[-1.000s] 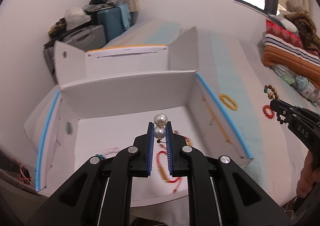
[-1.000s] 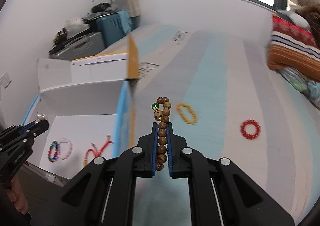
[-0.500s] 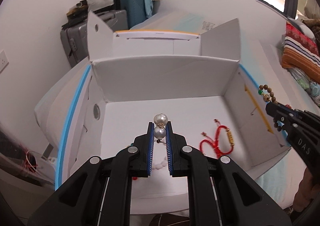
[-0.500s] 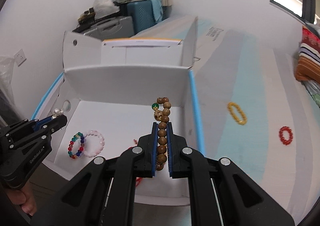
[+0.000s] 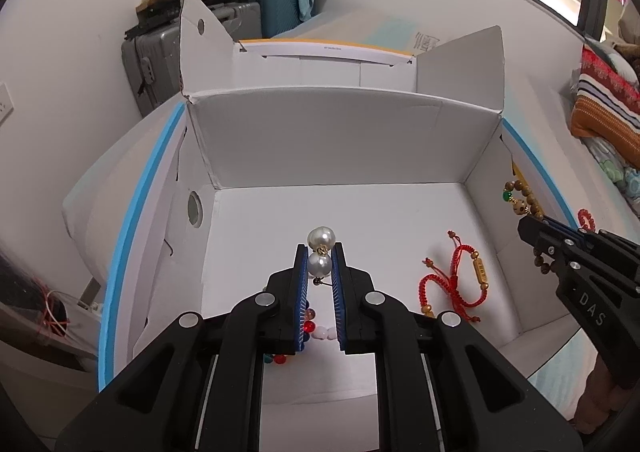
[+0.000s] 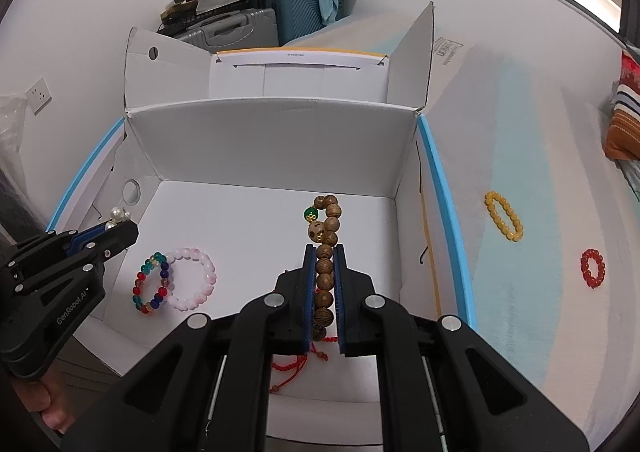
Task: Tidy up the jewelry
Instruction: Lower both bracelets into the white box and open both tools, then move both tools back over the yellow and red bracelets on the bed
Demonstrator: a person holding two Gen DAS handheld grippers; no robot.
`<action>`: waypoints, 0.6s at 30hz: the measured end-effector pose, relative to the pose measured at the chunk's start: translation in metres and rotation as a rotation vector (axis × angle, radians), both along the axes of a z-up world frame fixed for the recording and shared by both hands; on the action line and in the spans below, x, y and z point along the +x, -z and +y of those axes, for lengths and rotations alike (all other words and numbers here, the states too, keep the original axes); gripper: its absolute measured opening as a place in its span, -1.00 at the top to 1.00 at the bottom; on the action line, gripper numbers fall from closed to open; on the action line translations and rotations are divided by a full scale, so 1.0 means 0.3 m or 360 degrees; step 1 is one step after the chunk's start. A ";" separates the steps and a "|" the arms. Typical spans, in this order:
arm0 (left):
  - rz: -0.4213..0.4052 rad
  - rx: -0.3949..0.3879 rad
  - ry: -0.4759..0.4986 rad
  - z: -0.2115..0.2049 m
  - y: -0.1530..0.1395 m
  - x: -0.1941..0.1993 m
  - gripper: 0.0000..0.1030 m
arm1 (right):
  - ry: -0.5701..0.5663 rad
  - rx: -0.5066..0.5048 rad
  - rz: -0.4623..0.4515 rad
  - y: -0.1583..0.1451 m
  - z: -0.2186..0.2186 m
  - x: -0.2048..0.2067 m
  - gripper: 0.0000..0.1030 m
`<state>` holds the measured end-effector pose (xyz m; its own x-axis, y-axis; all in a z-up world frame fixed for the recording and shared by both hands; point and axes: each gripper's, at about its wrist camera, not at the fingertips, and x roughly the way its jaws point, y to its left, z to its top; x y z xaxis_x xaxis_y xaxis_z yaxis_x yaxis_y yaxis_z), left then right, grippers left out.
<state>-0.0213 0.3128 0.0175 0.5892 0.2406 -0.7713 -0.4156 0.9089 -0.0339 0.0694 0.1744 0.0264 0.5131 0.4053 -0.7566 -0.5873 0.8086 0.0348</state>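
My left gripper is shut on a pearl piece and holds it above the floor of the open white box. My right gripper is shut on a brown wooden bead bracelet with a green bead, held over the box interior. On the box floor lie a red cord bracelet, a multicolour bead bracelet and a pink bead bracelet. Each gripper shows in the other's view: the right, the left.
A yellow bead bracelet and a red bead bracelet lie on the striped bed cover right of the box. Suitcases stand behind the box by the wall. Folded blankets lie at the far right.
Both grippers have moved left over the box, still holding their pieces. The right gripper went from above the bed cover to above the box interior.
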 end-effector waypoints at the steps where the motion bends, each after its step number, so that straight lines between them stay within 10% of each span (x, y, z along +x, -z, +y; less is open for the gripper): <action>1: -0.0010 -0.0003 -0.0007 -0.001 -0.004 -0.002 0.76 | 0.0000 0.0004 0.0001 -0.003 -0.002 -0.001 0.81; 4: -0.0020 0.0002 -0.0004 -0.008 -0.016 -0.001 0.68 | 0.0002 0.0025 -0.0003 -0.016 -0.009 -0.004 0.80; 8: -0.0060 0.0043 -0.0017 -0.029 -0.042 -0.014 0.08 | 0.0015 0.0062 -0.0018 -0.045 -0.035 -0.014 0.29; 18: -0.0142 0.0117 0.0005 -0.139 -0.117 -0.020 -0.60 | 0.0155 0.0131 -0.0136 -0.141 -0.185 -0.016 -0.51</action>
